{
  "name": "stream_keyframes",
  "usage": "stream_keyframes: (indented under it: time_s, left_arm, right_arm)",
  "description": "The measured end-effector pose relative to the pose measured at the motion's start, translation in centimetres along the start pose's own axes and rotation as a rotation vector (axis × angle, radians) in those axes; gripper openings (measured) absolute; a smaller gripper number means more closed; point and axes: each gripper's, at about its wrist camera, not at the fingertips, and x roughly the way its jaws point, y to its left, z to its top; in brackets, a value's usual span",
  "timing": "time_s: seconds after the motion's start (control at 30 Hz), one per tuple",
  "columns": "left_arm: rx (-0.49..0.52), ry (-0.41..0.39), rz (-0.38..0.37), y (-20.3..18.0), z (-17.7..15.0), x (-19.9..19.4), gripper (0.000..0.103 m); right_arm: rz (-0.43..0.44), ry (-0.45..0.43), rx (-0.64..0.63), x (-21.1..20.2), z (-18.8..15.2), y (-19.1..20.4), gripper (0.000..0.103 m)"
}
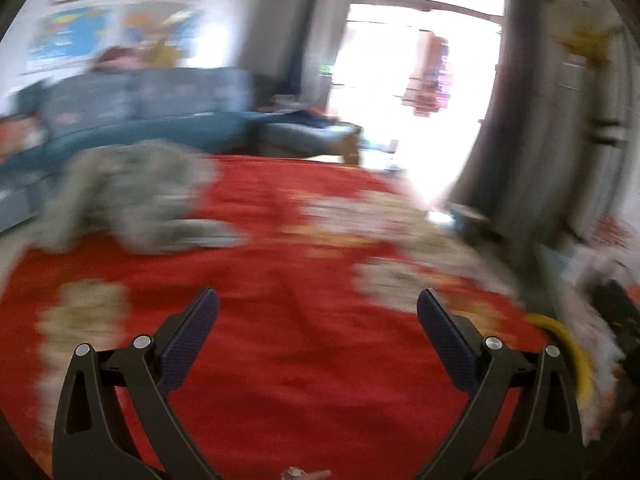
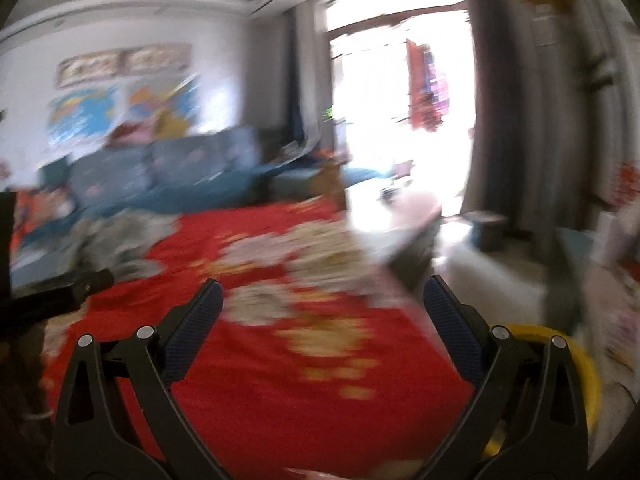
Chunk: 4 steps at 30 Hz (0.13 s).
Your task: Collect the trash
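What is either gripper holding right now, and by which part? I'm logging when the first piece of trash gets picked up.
Nothing is held. The left gripper and right gripper are both open, with only the red cloth showing between their fingers.

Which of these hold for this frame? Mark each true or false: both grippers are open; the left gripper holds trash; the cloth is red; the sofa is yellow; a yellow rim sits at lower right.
1. Both grippers are open. True: left gripper and right gripper both gape, nothing between them.
2. The left gripper holds trash. False: it is empty.
3. The cloth is red. True.
4. The sofa is yellow. False: blue.
5. A yellow rim sits at lower right. True.
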Motion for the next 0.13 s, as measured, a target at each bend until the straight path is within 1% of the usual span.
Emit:
stream_keyframes:
  time_s: [0.03,0.07,0.1,0.13]
  left_arm:
    - [-0.04,0.005,0.071,3.3,0.3,0.0,0.097]
    - [-0.062,0.017,0.138,6.0,0.6,0.2,0.097]
    - [-0.074,0.042,0.218,8.6,0.6,0.4,0.097]
    - [-0.111,0.072,0.318,12.5,0.4,0.7,0.097]
  right_arm:
    - [0.075,0.049,-0.012,1.7,0.5,2.5,0.092]
    - [0.16,0.129,-0.048,4.0,1.0,6.3,0.092]
    - [0.224,0.187,-0.08,5.8,1.2,9.2,0.092]
    - [0.308,0.263,-0.12,8.1,1.0,13.1,0.092]
